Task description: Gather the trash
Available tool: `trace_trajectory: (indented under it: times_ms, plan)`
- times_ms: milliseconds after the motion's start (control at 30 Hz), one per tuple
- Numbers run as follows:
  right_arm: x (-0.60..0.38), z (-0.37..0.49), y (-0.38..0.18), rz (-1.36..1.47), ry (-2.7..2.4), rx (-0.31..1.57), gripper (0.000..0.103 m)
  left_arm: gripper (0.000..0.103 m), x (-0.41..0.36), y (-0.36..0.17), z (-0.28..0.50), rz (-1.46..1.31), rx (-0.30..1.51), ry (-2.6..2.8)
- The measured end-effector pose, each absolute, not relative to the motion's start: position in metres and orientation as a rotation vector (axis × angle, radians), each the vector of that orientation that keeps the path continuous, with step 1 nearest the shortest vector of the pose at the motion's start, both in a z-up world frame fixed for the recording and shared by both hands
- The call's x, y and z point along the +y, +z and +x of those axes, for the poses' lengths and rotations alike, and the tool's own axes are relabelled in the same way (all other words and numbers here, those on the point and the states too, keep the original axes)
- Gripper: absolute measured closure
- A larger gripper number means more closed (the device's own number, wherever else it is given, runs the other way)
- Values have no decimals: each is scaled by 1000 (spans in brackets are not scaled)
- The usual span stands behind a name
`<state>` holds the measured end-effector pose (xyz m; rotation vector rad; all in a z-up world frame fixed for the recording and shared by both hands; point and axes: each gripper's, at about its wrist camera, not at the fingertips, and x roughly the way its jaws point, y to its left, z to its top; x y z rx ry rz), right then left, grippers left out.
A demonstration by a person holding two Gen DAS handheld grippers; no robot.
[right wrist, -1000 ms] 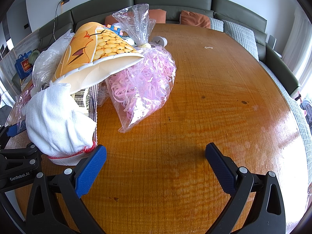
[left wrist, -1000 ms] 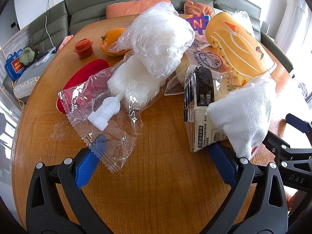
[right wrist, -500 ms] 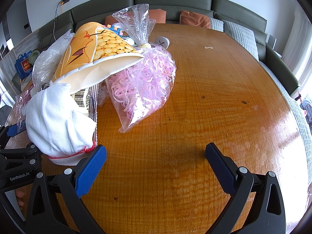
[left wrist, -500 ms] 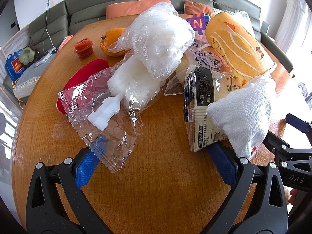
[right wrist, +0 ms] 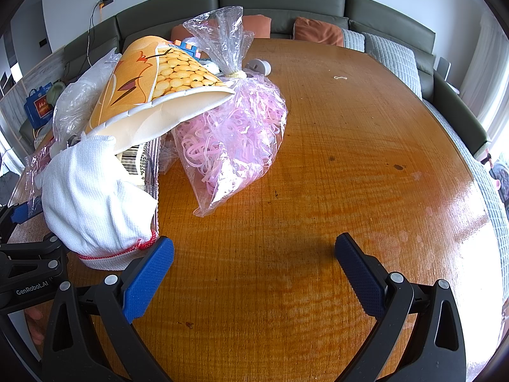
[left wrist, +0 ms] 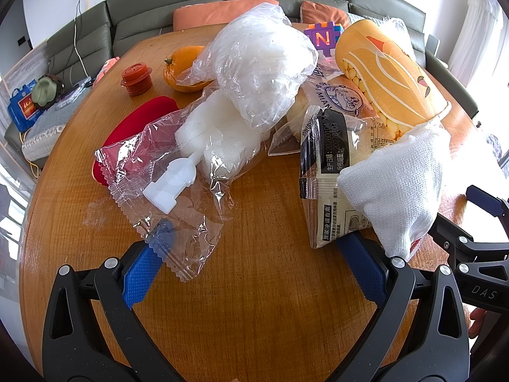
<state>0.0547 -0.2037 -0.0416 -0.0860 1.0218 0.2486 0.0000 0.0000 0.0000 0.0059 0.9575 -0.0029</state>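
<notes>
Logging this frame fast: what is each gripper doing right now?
Left gripper: open, holding nothing; one finger lies under the clear crinkled plastic wrapper.
Right gripper: open, empty, over the wooden table.

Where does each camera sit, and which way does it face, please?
Left wrist: on the left tool, looking across the table at the wrapper; the right tool shows at right.
Right wrist: on the right tool, facing mostly bare table; the left tool shows at left.
Shared: white cloth, paper cup.
</notes>
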Motion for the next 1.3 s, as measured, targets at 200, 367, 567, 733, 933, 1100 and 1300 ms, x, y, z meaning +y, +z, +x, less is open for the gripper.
trace_trajectory:
  times_ms: [200, 367, 567, 733, 933, 1100, 1300]
  plan:
    - [-204, 55, -42, -86, 249, 1022, 2, 5, 0, 0, 0, 6, 958, -3]
    - [-203, 55, -42, -86, 249, 1022, 2, 5, 0, 0, 0, 6, 957, -3]
    - [-203, 55, -42, -86, 248, 1022, 2, 5, 0, 0, 0, 6, 958, -3]
    - [-203, 55, -42, -86, 248, 1022, 2, 5, 0, 0, 0, 6, 957, -3]
    - [-203, 55, -42, -86, 248, 1022, 2, 5, 0, 0, 0, 6, 958, -3]
    - [-203, 55, -42, -86, 248, 1022, 2, 5, 0, 0, 0, 6, 958, -3]
    - [-204, 54, -32, -86, 248, 1023, 2, 5, 0, 0, 0, 6, 958, -3]
